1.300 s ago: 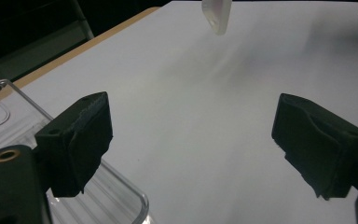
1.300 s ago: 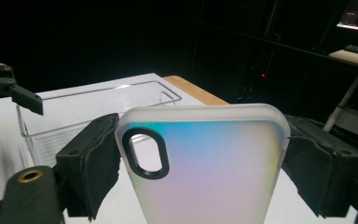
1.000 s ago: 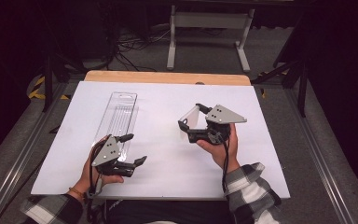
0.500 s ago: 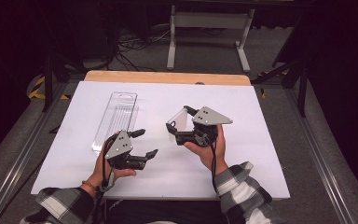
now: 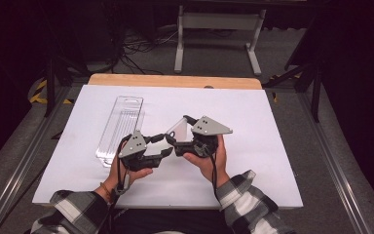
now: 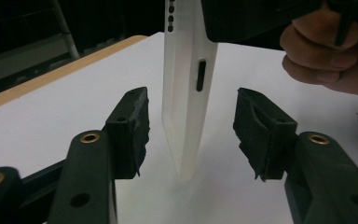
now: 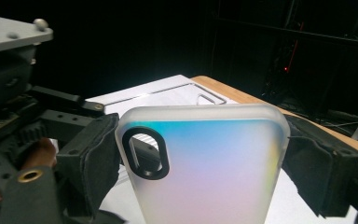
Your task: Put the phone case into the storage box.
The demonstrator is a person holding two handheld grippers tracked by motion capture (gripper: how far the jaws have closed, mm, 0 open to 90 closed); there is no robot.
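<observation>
Frosted, translucent plastic forms the phone case (image 7: 205, 163) with a black-rimmed oval camera cut-out, which the right gripper (image 5: 171, 140) clenches by its two long edges, one black jaw pad pressed against each side in the right gripper view. From the high view the case is lifted off the white sheet (image 5: 253, 122) covering the table, near the middle and a little toward the person.

Facing it, the left gripper (image 5: 161, 146) has its jaws spread wide. In the left gripper view the case hangs edge-on between them, with clear gaps on both sides (neither pad touches it), its lower end close to the sheet.

A long clear plastic blister package (image 5: 119, 127) lies flat on the sheet, left of both grippers. Plaid sleeves (image 5: 246, 204) cover the person's forearms.
</observation>
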